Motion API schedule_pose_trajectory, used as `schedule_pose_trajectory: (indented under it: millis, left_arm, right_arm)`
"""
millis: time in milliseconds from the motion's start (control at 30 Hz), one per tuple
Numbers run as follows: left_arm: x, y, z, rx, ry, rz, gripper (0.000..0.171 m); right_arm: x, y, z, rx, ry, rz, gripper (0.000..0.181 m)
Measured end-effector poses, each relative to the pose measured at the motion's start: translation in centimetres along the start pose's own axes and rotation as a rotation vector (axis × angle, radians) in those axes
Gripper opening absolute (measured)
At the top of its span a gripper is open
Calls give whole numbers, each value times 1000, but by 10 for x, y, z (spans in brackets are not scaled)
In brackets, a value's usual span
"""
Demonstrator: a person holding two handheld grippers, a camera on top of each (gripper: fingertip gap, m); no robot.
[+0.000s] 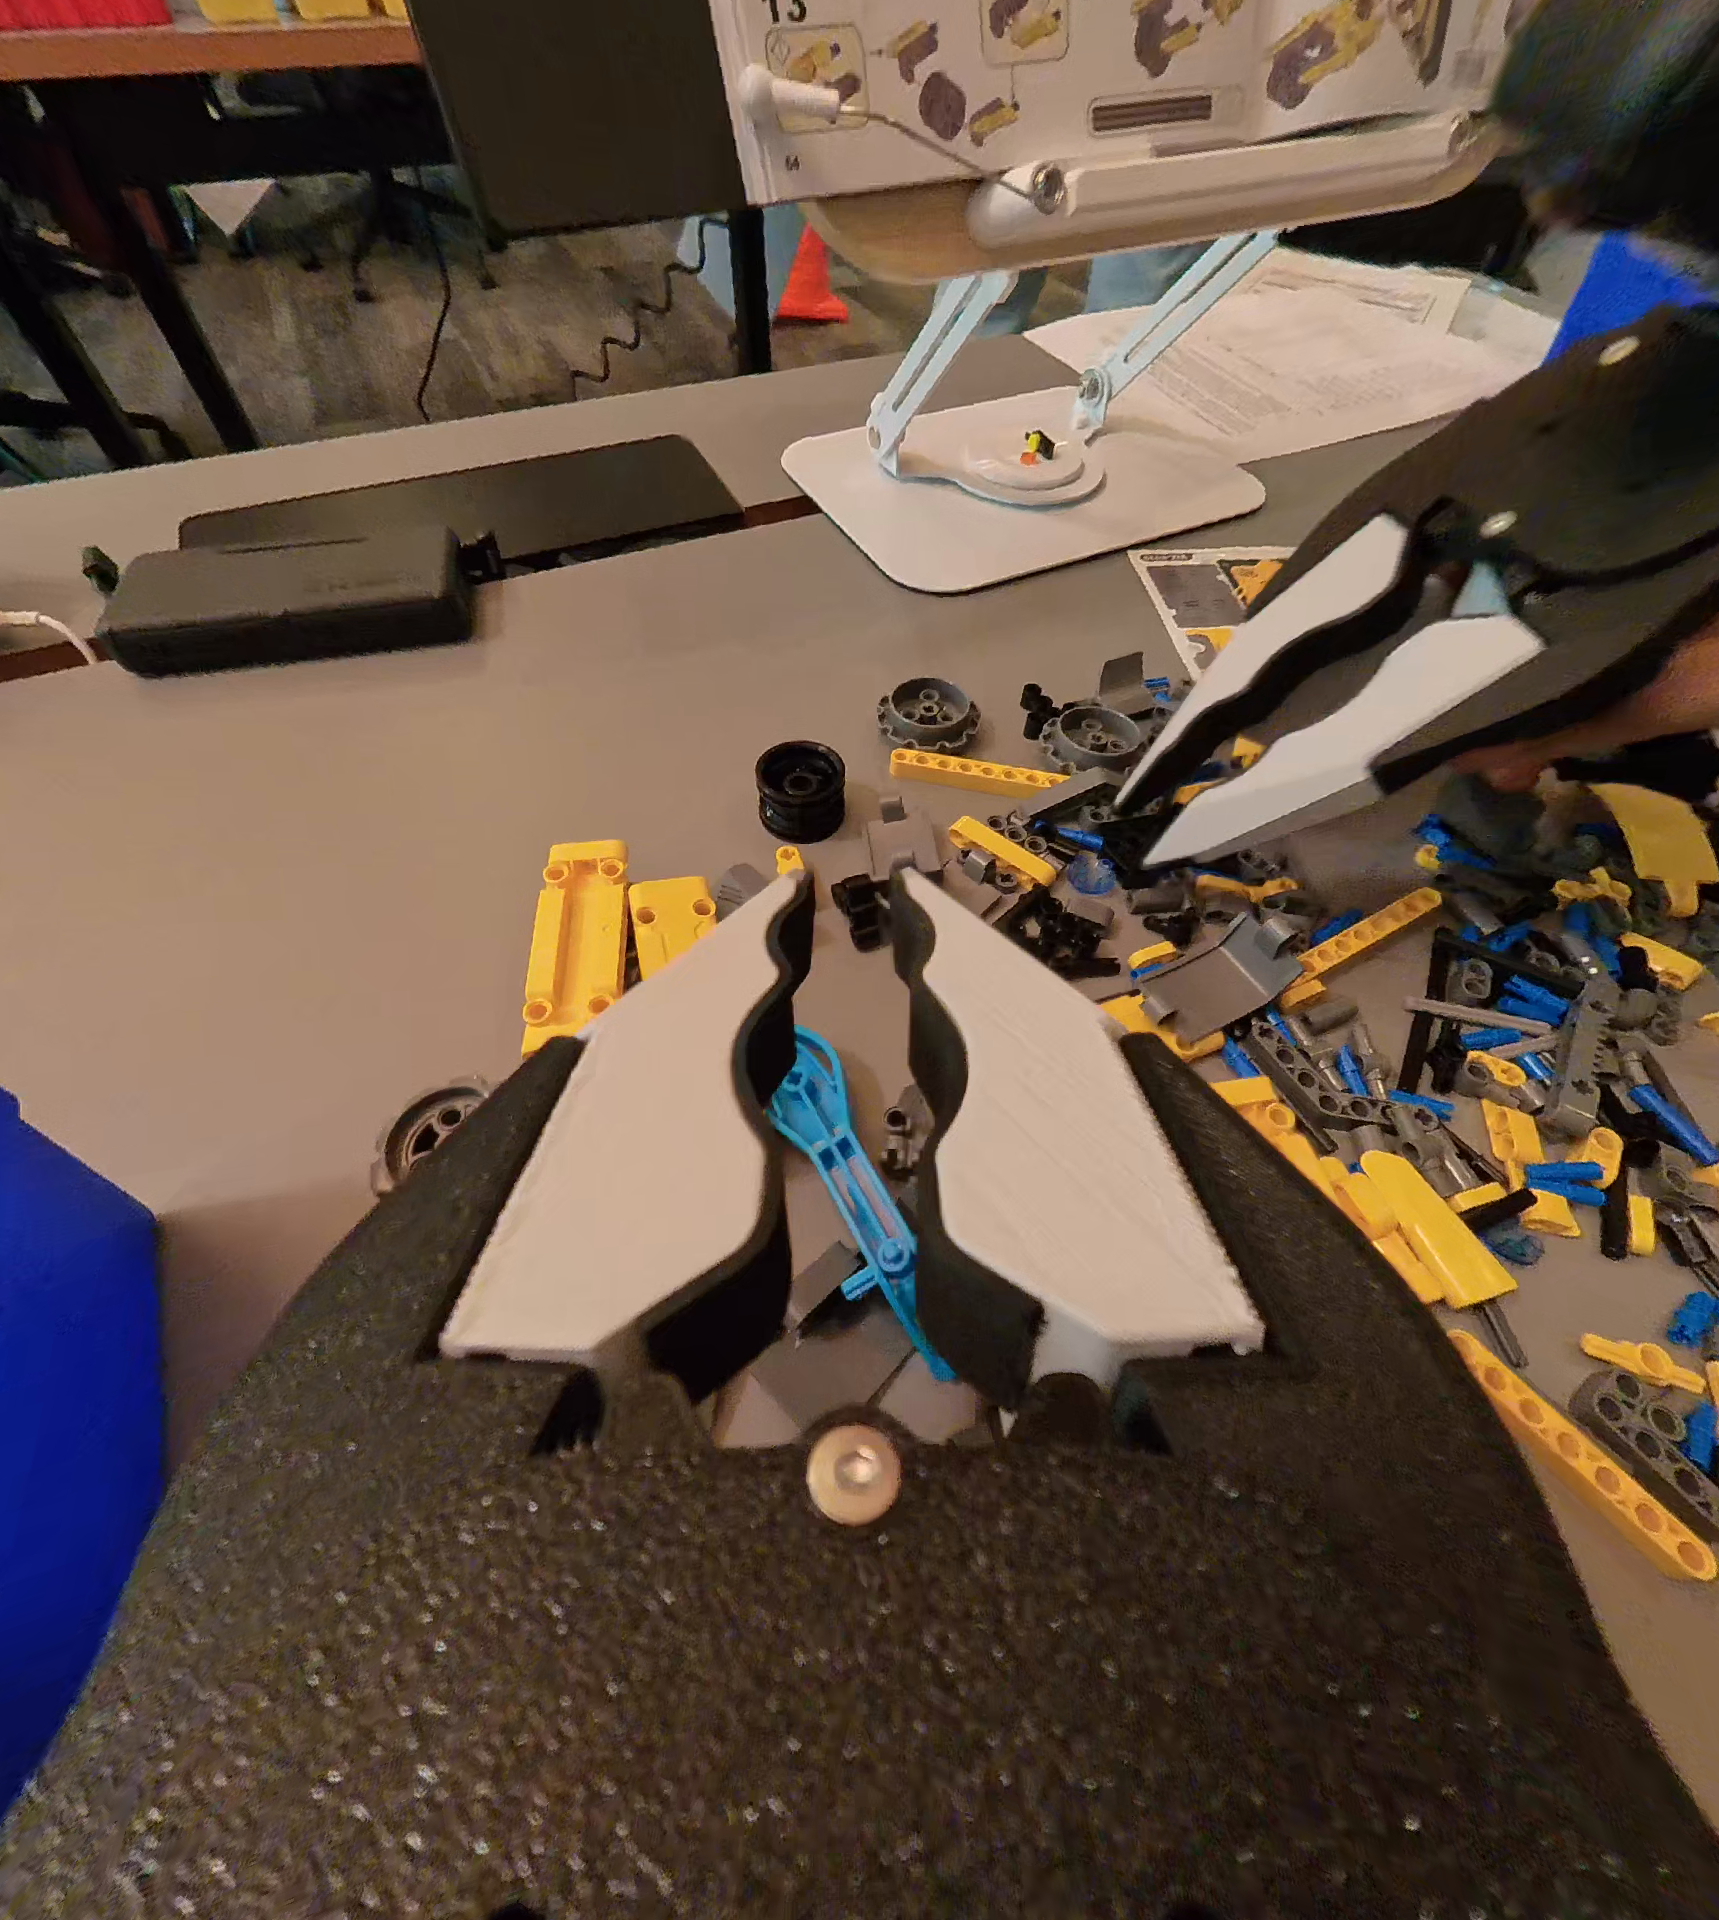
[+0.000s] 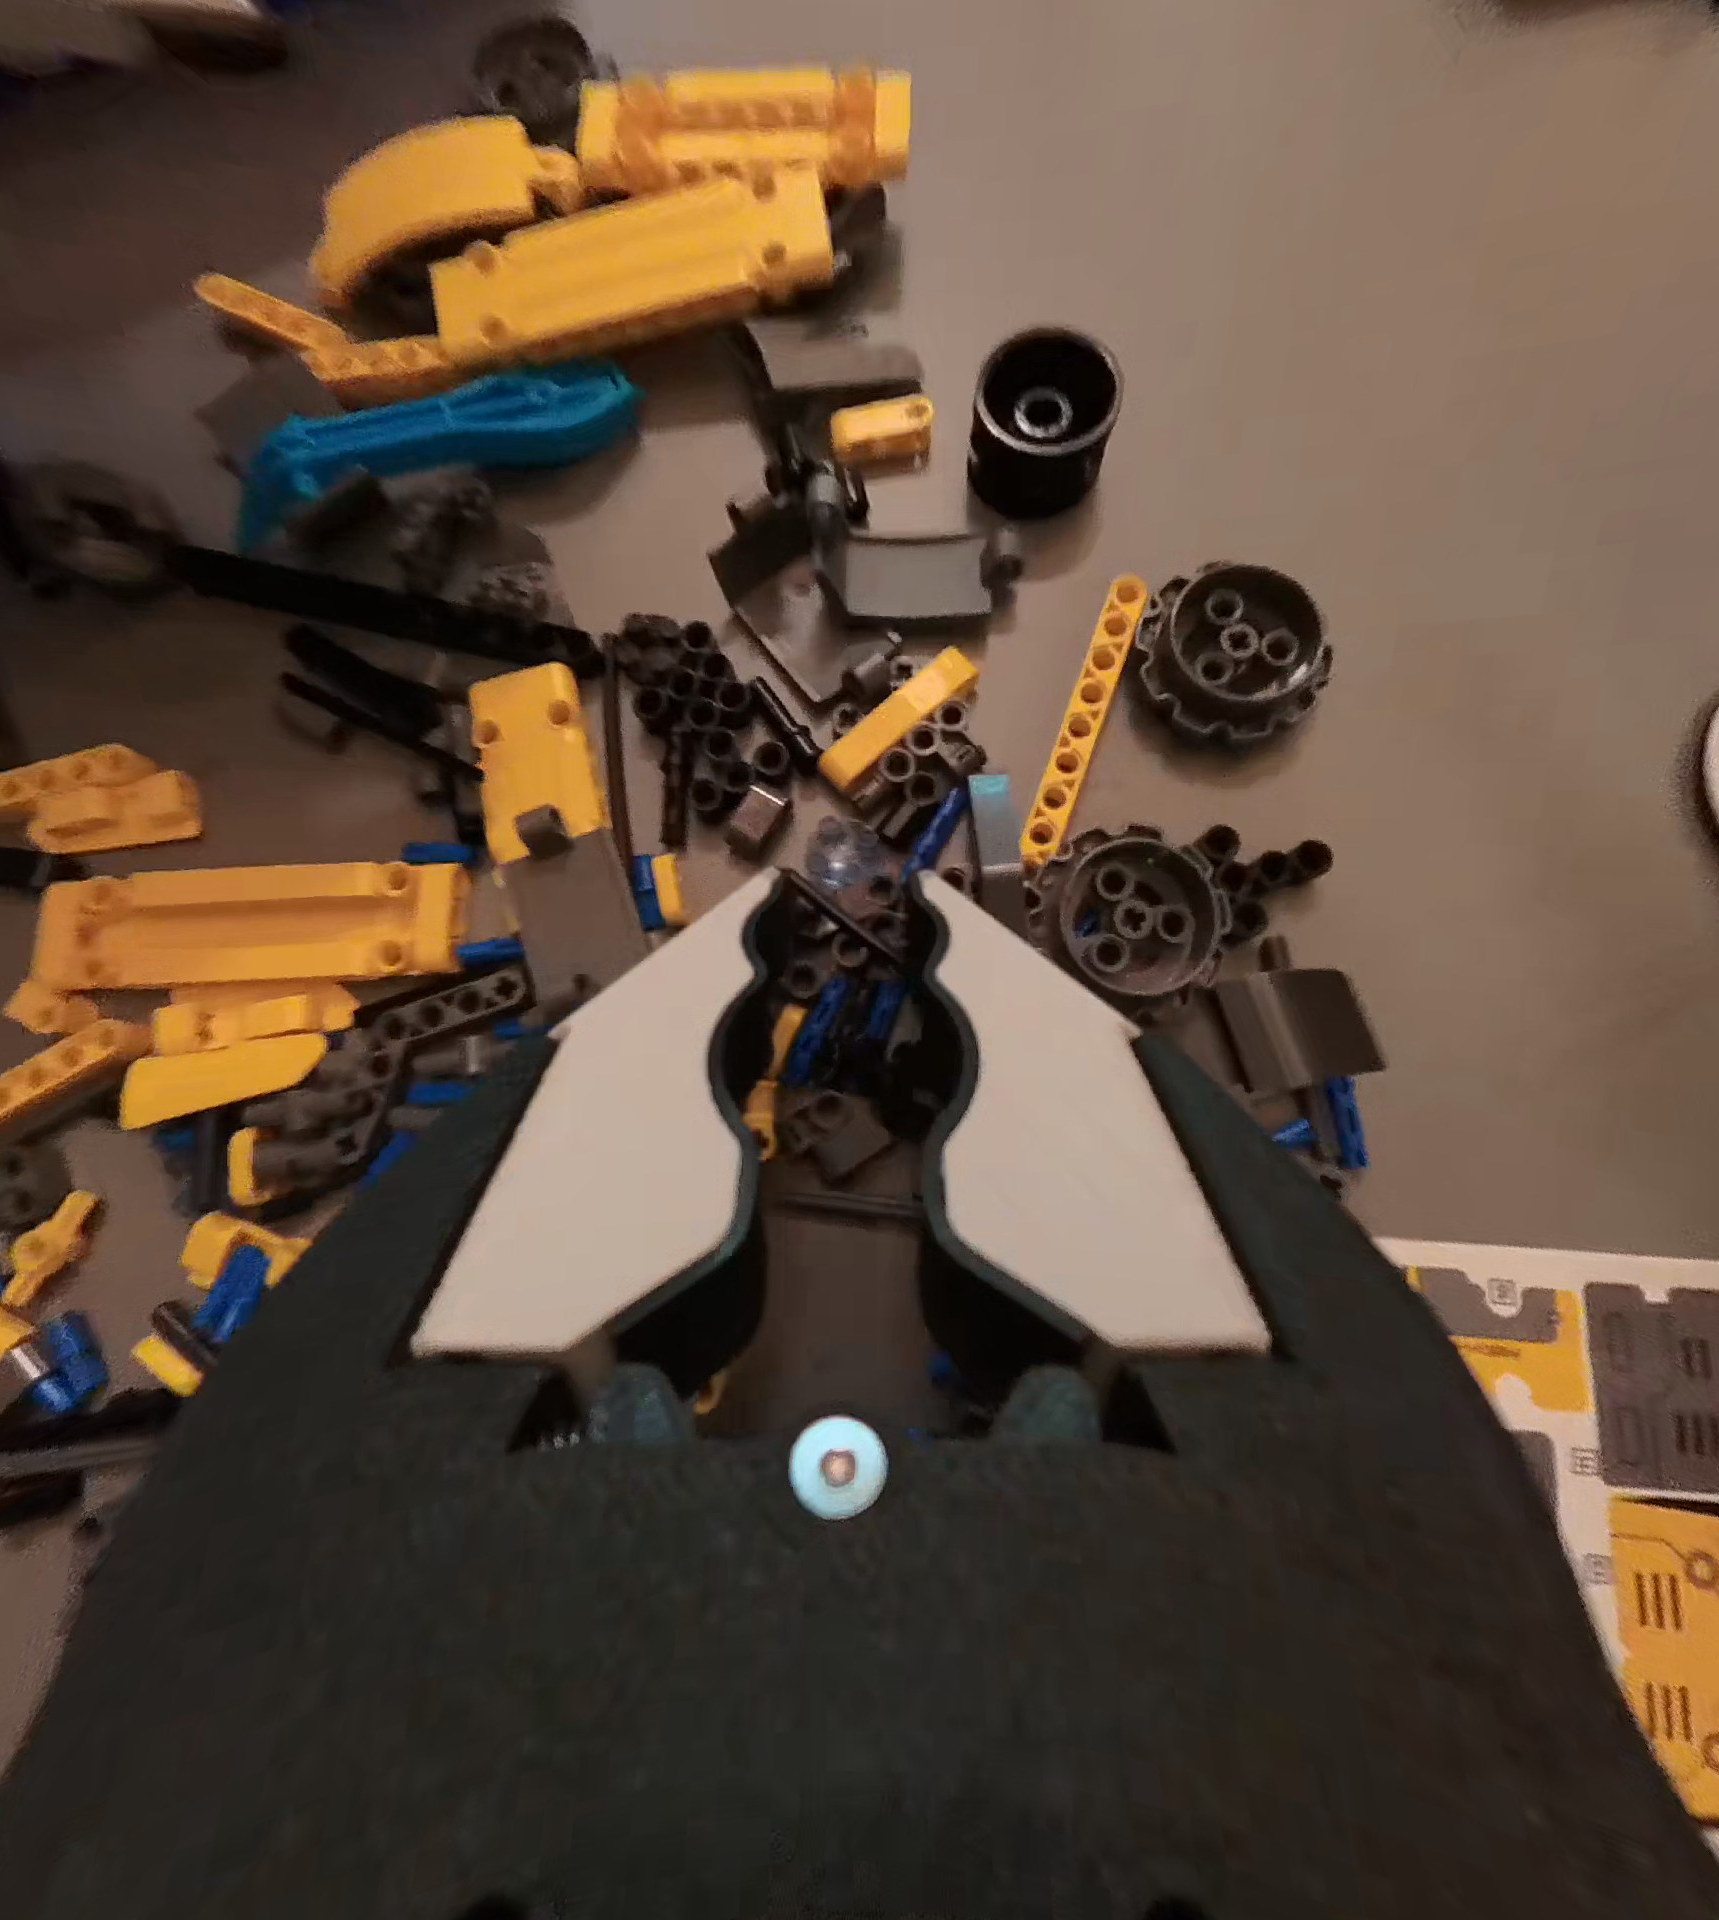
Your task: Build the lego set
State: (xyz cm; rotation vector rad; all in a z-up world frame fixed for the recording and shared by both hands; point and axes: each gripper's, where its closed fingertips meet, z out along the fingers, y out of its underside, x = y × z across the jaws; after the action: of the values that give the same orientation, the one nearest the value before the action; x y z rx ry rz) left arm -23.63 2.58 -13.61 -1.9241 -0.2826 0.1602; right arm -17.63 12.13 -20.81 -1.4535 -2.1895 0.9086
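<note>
Over grey table (image 1: 315, 831), both tools (image 1: 853, 883) (image 2: 847, 883) tilt down, parted.

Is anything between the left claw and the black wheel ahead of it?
Nearly clear: between the left claw and the black wheel lies only a small yellow piece, just off the left fingertip. A grey bracket sits beside the path.

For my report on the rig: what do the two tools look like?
Both match: the left tool and right tool have a black, grainy, wedge-shaped body, two pale grey tapered fingers with wavy black inner pads, and one round screw at the centre. No cables show.
</note>
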Motion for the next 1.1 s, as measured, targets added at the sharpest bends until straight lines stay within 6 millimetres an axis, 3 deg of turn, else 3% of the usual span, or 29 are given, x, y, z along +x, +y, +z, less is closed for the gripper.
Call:
schedule_pose_trajectory:
  millis: [333, 633, 800, 1100]
  left_arm:
    - [6, -9, -4, 30, 23, 16, 14]
    - [5, -12, -6, 52, 35, -7, 14]
    - [5, -11, -5, 44, 31, -4, 14]
    - [4, -9, -4, 35, 26, -3, 14]
  right_arm:
    - [30, 3, -1, -50, 114, 15, 22]
    - [29, 6, 1, -80, 93, 16, 20]
    - [29, 11, 1, -86, 102, 18, 3]
    - [24, 15, 1, -88, 78, 16, 8]
